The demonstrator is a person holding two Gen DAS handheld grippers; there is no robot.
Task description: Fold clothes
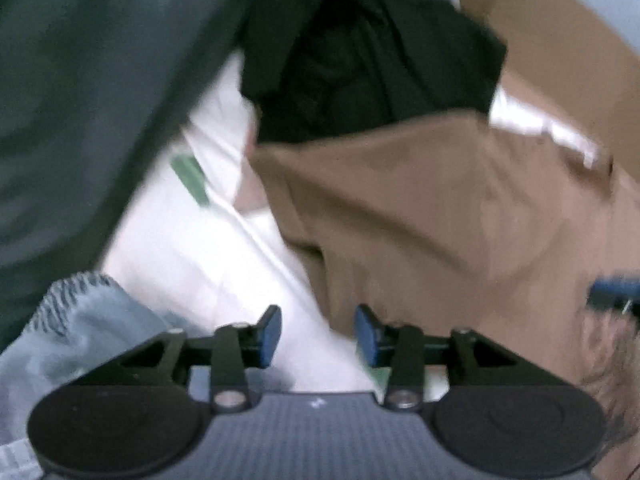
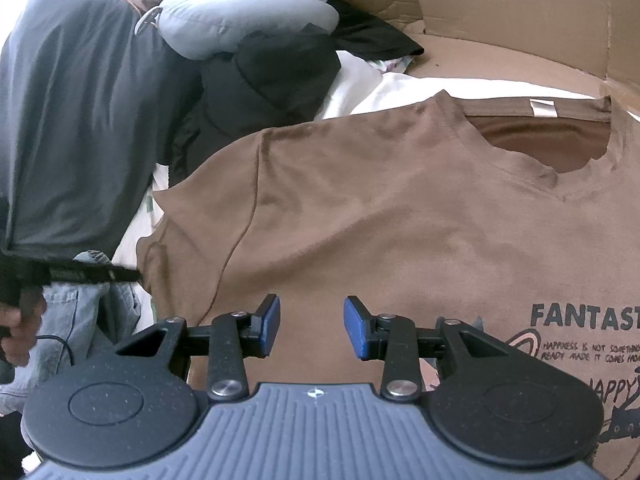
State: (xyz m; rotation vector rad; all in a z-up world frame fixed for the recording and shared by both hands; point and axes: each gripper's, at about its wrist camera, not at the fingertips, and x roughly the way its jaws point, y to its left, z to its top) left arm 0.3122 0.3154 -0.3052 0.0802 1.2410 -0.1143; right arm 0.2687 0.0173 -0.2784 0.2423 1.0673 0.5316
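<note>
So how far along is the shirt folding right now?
Early on. Done: the brown T-shirt lies spread out, print side up, on the white sheet. In hand: nothing; the left gripper and right gripper are both open. Left: sleeves and body are unfolded; dark clothes wait beside it.

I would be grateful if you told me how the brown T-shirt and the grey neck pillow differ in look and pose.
The brown T-shirt lies spread flat, front up, close under the right tongs; the grey neck pillow sits farther back, plump and curved. The T-shirt carries black printed lettering and a white neck label; the pillow is plain apart from a small toggle at each end. The T-shirt rests on the white sheet; the pillow rests on dark clothing. Both are soft fabric items.
</note>
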